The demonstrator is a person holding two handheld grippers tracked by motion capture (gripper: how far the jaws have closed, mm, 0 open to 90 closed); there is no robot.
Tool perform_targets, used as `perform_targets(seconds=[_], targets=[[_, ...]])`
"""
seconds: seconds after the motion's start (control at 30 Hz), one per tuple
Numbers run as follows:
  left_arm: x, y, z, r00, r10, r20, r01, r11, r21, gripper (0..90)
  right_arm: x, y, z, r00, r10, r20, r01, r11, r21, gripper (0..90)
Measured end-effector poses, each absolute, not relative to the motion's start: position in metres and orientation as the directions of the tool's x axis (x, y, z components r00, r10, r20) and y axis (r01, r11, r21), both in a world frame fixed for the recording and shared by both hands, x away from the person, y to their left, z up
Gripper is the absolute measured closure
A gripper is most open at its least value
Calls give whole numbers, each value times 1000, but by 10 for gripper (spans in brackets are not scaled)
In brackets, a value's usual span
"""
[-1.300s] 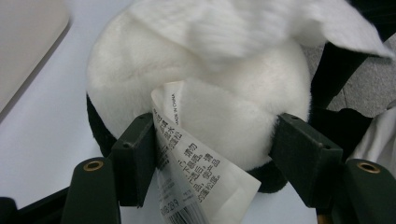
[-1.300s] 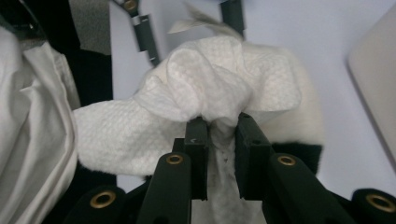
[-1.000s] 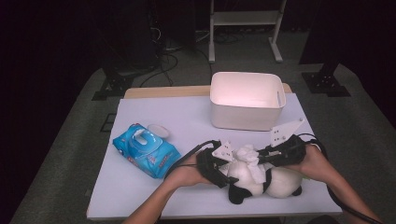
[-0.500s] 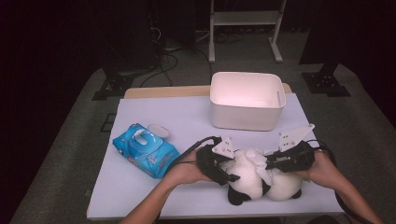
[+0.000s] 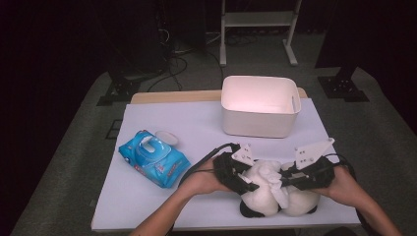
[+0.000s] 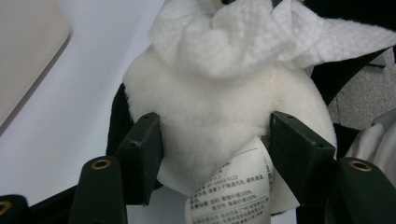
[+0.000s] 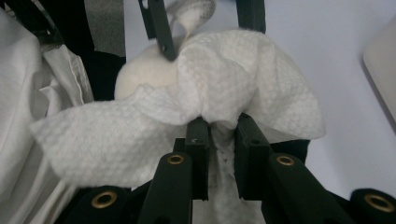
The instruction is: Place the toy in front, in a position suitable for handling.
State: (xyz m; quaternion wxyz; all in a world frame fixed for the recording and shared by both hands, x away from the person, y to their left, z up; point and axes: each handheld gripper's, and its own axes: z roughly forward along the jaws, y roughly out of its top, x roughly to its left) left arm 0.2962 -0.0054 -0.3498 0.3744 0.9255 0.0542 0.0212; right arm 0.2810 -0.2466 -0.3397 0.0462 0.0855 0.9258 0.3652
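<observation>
High view is showing the plush toy [image 5: 268,194] lying at the near edge of the table [image 5: 162,125], well in front of the white bin [image 5: 259,105], with a white wipe [image 5: 269,172] draped over its top. Its long axis is running across the table, from one hand toward the other. The left gripper [image 5: 244,173] is bearing on the toy's bin-far left side and the right gripper [image 5: 285,179] is coming in from the opposite side, so both are equally close; the wipe is lying between them, just toward the right one.

Left gripper view is giving what the high view is hiding: the jaws are spread wide around the plush toy's [image 6: 219,112] white body and have just been closing on it, pads against the fur, a printed label [image 6: 229,191] hanging between them. Right gripper view is showing its jaws nearly together, pinching a bunched fold of the wipe [image 7: 205,102]. The blue wipes pack [image 5: 153,158] is lying well to the bin's left.
</observation>
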Motion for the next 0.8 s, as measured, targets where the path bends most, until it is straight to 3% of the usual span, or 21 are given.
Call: perform_targets(seconds=[0.3, 0.8], targets=[[288, -5, -350, 995, 94, 22, 51, -709, 704, 373, 296, -210, -325, -992, 117, -40, 58, 727, 684, 772], [289, -6, -347, 997, 79, 21, 42, -713, 700, 371, 301, -272, -349, -963, 265, 41, 218, 685, 695, 772]])
